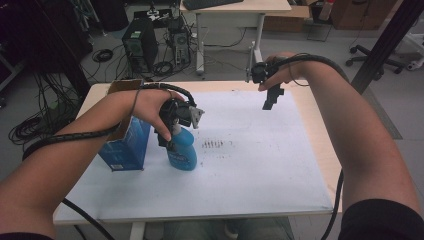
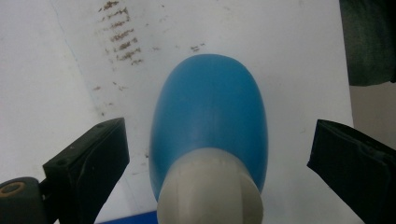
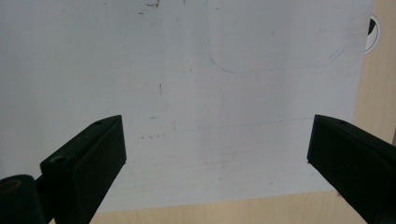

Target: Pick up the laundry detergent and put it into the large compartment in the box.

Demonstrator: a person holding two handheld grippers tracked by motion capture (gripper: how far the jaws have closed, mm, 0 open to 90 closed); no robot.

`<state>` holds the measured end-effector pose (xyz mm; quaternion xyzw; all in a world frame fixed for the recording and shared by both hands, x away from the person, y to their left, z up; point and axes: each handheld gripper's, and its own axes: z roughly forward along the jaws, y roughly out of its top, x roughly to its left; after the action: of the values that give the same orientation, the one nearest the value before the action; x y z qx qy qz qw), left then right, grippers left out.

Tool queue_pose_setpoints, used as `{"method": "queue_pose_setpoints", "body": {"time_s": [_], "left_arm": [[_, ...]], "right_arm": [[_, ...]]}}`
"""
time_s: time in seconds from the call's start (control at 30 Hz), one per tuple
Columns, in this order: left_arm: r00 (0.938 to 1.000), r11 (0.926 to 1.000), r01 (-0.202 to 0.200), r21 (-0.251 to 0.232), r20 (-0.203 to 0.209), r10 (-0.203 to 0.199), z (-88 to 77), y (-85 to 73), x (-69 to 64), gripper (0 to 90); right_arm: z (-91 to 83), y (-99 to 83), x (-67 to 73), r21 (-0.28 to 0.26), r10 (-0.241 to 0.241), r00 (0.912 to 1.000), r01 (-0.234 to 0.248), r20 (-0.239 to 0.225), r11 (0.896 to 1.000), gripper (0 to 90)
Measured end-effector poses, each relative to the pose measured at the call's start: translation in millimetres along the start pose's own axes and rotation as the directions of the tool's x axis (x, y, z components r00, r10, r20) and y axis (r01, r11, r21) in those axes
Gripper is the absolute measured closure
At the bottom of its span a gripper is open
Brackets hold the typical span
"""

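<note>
**Left claw wide over the blue bottle, right claw raised at the far edge**

The left claw points down over the blue bottle, its jaws spread wide on either side of the bottle's grey-white cap, apart from it on both sides. In the high view the left hand comes in from the near left, forearm slanting across the table's near left corner, wrist bent so the left claw sits right at the bottle's top. The bottle stands upright on the white sheet, left of the middle, just beside a blue box with an open cardboard flap. A patch of dark smudges lies on the sheet to the bottle's right.

The near half of the sheet in front of the bottle and box is bare, as is the wide stretch to the right.

Farther off, the right hand is held high over the table's far edge, forearm running along the right side. The right claw hangs downward, and in its own view its jaws stand wide apart with nothing between them, above bare sheet near where it ends on the wood.
</note>
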<state>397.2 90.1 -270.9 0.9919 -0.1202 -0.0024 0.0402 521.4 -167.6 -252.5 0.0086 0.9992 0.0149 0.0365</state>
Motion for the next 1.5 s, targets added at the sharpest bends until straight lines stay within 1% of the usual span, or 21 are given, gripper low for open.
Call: {"method": "queue_pose_setpoints", "body": {"time_s": [0.27, 0.3, 0.67, 0.7, 0.8, 0.9, 1.07, 1.17, 1.3, 1.33, 1.5], "left_arm": [[1.0000, 0.9999, 0.009, 0.005, 0.001, -0.009, 6.4, -2.6, -0.5, 5.1], [1.0000, 1.0000, 0.003, 0.004, 0.003, -0.003, 7.5, -3.3, -0.4, 5.2], [1.0000, 1.0000, -0.004, 0.002, 0.002, 0.004, 13.7, -3.9, -0.8, 5.3], [0.9999, 0.9999, -0.013, 0.004, -0.001, 0.013, 15.0, -4.4, -1.0, 5.6], [1.0000, 1.0000, -0.008, 0.002, 0.002, 0.008, 15.6, -5.0, -0.9, 5.8], [1.0000, 1.0000, -0.006, 0.001, -0.006, 0.006, 16.1, -6.1, -0.8, 6.0], [0.9999, 1.0000, -0.006, -0.001, -0.013, 0.006, 17.9, -7.4, -1.2, 7.6], [0.9999, 1.0000, -0.002, 0.009, -0.017, 0.002, 20.4, -8.1, -1.1, 8.4], [0.9998, 1.0000, 0.000, 0.000, -0.021, 0.000, 20.8, -9.4, -1.2, 9.0], [0.9997, 1.0000, 0.000, 0.001, -0.026, 0.000, 21.0, -9.9, -1.0, 9.6], [0.9997, 1.0000, -0.005, 0.000, -0.025, 0.005, 21.0, -11.5, -0.7, 13.0]], "right_arm": [[1.4, 0.0, 0.5, -0.002, 0.000, 1.0000, 0.000, -0.002, 1.000, 4.4], [1.6, -0.1, 0.3, -0.001, 0.002, 1.0000, -0.002, -0.004, 1.000, 4.4], [7.0, -1.7, 0.5, -0.005, 0.008, 0.9999, -0.008, -0.011, 1.000, 4.5], [7.4, -1.8, 0.7, -0.006, 0.008, 0.9999, -0.008, -0.011, 1.000, 4.4], [7.9, -1.8, 1.0, -0.006, 0.009, 0.9999, -0.009, -0.011, 1.000, 4.5], [8.2, -1.7, 1.2, -0.010, 0.009, 0.9999, -0.009, -0.012, 1.000, 4.4], [10.0, -1.6, 1.1, -0.007, 0.010, 0.9999, -0.010, -0.014, 1.000, 4.5], [11.1, -1.1, 1.2, -0.006, 0.011, 0.9998, -0.011, -0.016, 1.000, 4.7], [11.5, -0.2, 0.7, -0.012, 0.013, 0.9998, -0.013, -0.014, 1.000, 4.5], [11.7, -0.2, 0.7, -0.012, 0.013, 0.9998, -0.013, -0.014, 1.000, 4.6], [12.8, -0.4, 0.5, -0.012, 0.014, 0.9998, -0.014, -0.014, 1.000, 4.6]]}}
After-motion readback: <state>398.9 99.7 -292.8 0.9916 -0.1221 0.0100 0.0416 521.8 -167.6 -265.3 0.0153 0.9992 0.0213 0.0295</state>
